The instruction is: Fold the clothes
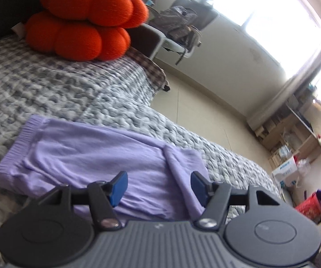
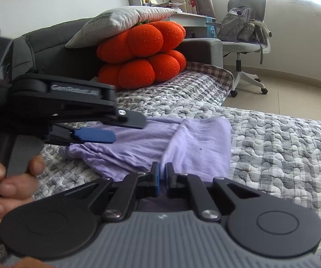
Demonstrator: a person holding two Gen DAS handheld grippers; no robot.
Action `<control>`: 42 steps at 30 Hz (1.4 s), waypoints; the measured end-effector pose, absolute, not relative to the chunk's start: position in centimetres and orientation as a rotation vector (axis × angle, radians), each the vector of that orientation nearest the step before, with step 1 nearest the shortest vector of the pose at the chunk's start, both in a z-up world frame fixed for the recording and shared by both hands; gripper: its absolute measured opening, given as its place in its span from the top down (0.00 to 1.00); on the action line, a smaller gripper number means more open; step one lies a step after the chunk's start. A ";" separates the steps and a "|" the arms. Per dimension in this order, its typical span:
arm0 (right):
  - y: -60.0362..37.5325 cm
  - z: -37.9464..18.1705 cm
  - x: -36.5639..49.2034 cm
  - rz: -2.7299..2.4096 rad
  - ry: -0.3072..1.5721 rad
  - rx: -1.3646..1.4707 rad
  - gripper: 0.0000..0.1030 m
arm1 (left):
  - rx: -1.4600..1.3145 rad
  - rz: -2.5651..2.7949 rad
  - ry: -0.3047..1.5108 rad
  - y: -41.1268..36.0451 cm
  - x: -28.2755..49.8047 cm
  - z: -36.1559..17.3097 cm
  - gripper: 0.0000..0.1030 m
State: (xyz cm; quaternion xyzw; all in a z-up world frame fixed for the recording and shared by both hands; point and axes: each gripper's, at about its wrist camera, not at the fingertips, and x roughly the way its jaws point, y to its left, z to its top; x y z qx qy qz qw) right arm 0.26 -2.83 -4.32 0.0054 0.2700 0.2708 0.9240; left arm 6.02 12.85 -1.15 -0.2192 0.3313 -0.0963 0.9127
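The right gripper (image 2: 162,175), low in its frame, has its blue pads nearly together just above the near edge of the lilac garment (image 2: 160,140); whether cloth is pinched I cannot tell. The left gripper (image 1: 159,184) stands wide apart over the same garment, nothing between its pads. The garment lies on a grey checked quilt (image 2: 283,147); orange pumpkin cushions (image 2: 144,53) sit upper centre

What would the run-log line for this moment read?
task: fold clothes | left claw: open above lilac garment | right claw: shut at garment's near edge | surface: quilted bed cover
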 end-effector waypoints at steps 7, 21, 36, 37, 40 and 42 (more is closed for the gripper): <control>-3.2 -4.2 0.3 0.563 0.554 0.026 0.93 | -0.448 -0.217 0.702 11.3 6.7 -1.1 0.39; -4.5 -3.2 0.0 0.594 0.553 0.097 0.93 | -0.446 -0.185 0.747 9.2 9.4 -1.9 0.46; -4.7 -3.4 0.3 0.619 0.571 0.116 0.90 | -0.386 -0.197 0.698 8.2 10.0 -1.9 0.96; -4.7 -3.5 0.4 0.634 0.585 0.131 0.85 | -0.384 -0.191 0.692 8.4 10.0 -1.7 0.96; -5.1 -4.0 0.8 0.676 0.647 0.199 0.85 | -0.378 -0.174 0.677 9.3 9.9 -1.3 0.96; -5.1 -4.0 0.8 0.669 0.658 0.191 0.85 | -0.387 -0.162 0.672 10.4 10.0 -1.2 0.96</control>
